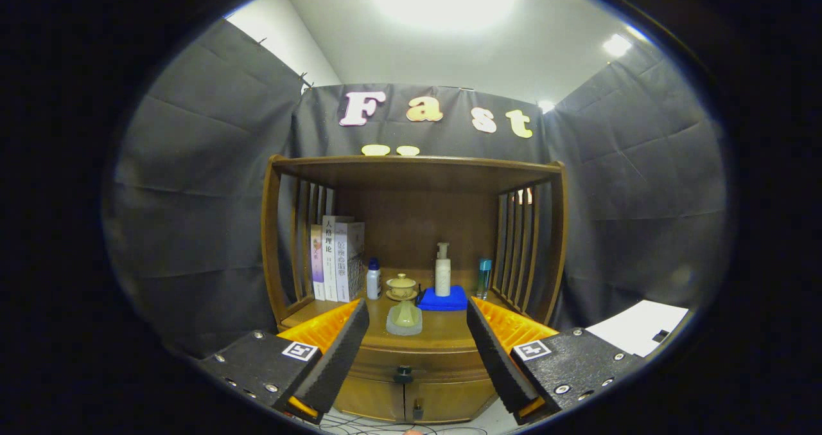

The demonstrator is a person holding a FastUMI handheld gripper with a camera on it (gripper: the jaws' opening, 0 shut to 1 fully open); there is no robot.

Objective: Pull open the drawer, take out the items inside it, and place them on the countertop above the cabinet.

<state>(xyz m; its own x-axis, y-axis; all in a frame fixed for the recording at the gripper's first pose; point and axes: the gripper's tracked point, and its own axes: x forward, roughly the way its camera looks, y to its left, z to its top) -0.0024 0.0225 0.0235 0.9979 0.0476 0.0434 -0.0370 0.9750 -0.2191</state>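
Observation:
A wooden cabinet (417, 178) with a shelf hood stands ahead of me. Its drawer (411, 361) is closed, with a small dark knob (402, 374) in the middle of its front. The countertop (443, 329) lies above the drawer. My gripper (417, 316) is open, its two fingers spread wide on either side of the drawer front, some way back from it. Nothing is between them. The knob sits just below and ahead of the gap.
On the countertop stand three books (335, 258), a white bottle with a blue cap (373, 279), a lidded tea bowl (401, 286), a pale figurine (404, 316), a pump bottle (442, 269) on a blue cloth (443, 300), and a teal tube (483, 277). Two small doors (404, 399) lie below the drawer.

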